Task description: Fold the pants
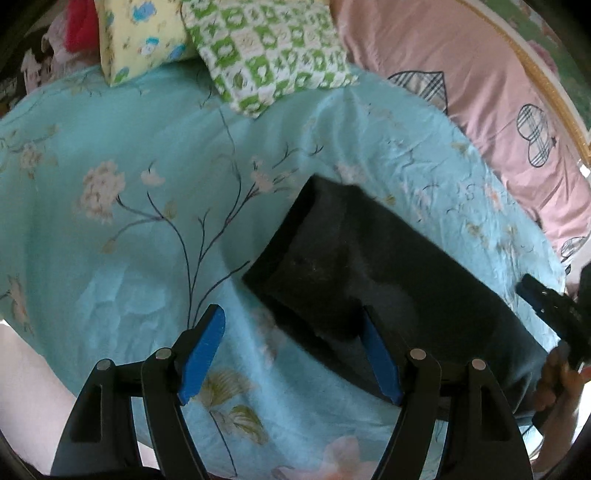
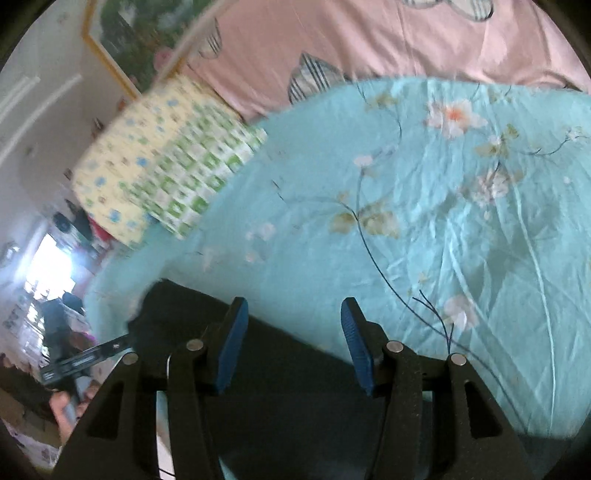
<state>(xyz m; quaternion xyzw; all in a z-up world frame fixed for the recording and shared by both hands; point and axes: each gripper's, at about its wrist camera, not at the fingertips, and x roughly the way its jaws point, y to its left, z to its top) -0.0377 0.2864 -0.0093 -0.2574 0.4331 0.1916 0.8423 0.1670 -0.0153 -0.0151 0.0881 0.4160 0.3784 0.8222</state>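
- Your pants lie on the turquoise floral bedspread as a compact dark rectangle with squared edges. Judging by that shape, the folding looks mostly done, with at most a final fold or a tidy-up left.
- Your left gripper hangs over the near corner of the bundle with its jaws spread wide. One blue pad sits above the dark cloth and the other above bare bedspread, and nothing is pinched between them. That straddle suits taking the near edge next, if you mean to.
- Your right gripper has its jaws apart too, less widely. Dark fabric lies under and between the blue pads, but they do not press on it. Blur across this view suggests this hand is swinging.
- The green checked cushion and the yellow printed cushion rest at the far edge of the bedspread, well apart from the pants, so your working patch stays free.
- Only the left wrist view gives you the bundle's whole outline and the right-hand tool just beside its right end, with fingers wrapped on the handle.
- Only the right wrist view shows the left-hand tool at the opposite end, a bright window, and a framed picture on the wall.
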